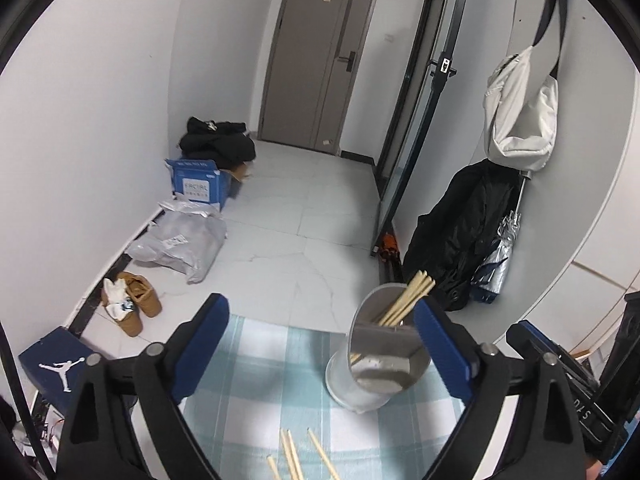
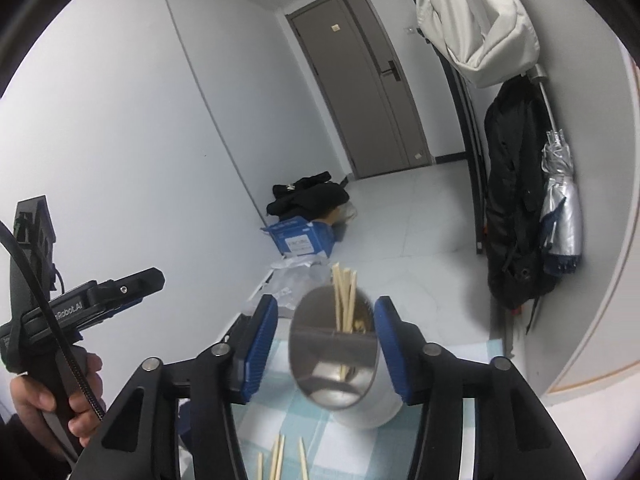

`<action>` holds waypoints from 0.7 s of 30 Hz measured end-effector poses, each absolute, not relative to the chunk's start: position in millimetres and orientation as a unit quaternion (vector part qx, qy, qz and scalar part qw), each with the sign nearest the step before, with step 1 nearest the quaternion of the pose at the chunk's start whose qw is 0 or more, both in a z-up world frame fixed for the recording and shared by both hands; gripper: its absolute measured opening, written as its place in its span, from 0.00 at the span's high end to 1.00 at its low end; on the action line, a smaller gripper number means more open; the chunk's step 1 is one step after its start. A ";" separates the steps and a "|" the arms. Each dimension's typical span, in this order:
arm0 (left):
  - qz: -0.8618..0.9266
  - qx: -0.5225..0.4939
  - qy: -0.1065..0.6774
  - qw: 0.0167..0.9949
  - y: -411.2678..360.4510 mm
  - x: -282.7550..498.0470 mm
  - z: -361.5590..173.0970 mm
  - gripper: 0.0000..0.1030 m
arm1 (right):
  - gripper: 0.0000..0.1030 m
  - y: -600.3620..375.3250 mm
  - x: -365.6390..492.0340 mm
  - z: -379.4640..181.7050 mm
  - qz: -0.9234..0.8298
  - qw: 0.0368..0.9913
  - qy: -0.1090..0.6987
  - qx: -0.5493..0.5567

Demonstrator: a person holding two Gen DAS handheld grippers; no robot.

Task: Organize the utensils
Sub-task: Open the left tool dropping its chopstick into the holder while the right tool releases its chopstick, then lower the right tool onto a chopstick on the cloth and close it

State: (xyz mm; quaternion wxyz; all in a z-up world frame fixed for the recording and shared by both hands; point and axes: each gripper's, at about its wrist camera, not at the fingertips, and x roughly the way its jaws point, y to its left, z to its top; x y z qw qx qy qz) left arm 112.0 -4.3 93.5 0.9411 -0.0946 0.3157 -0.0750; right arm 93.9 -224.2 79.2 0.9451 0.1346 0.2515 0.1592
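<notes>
Several loose chopsticks (image 1: 296, 456) lie flat on the checked cloth (image 1: 256, 380) near its front edge, their long axes running roughly front to back, tips toward the far edge. Beyond them, close to that far edge, stands the metal holder (image 1: 376, 364), a divided steel cup with a bundle of chopsticks (image 1: 404, 300) already leaning out of its rear compartment. In the left wrist view the left gripper (image 1: 324, 356) is spread wide with nothing between its blue pads (image 1: 204, 344); the holder sits toward the right-hand pad, and whether it touches that pad cannot be told. In the right wrist view the right gripper (image 2: 324, 348) is about half open, its pads flanking the holder (image 2: 340, 356) on either side without visibly pressing on it, so it holds nothing. The same loose sticks (image 2: 280, 456) show at the bottom of that view, nearer the camera than the fingertips. My judgement is that either hand must draw back toward the front edge and dip to reach them; both seem about equally near. Because the sticks lie along the fingers' own line, the jaws can close across their width.
</notes>
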 end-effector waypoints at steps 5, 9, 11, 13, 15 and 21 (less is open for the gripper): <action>-0.065 -0.081 0.300 0.948 -6.0 85.3 85.2 0.02 | 0.39 -216.7 60.2 71.0 0.162 0.946 0.252 0.126; -0.057 -0.074 0.291 0.952 -1.8 66.9 77.0 0.01 | 0.29 -215.2 38.1 60.7 0.159 0.947 0.252 0.121; -0.051 -0.073 0.289 0.953 -0.2 59.3 71.5 0.01 | 0.27 -214.3 31.4 54.3 0.151 0.947 0.257 0.114; -0.048 -0.072 0.292 0.953 0.2 55.4 64.4 0.01 | 0.27 -213.6 23.8 44.2 0.152 0.946 0.265 0.106; -0.046 -0.073 0.295 0.952 1.1 51.9 56.5 0.01 | 0.26 -214.4 18.5 34.1 0.148 0.944 0.275 0.109; -0.033 -0.084 0.295 0.951 4.6 34.3 33.7 0.01 | 0.24 -221.1 13.8 1.7 0.136 0.926 0.319 0.146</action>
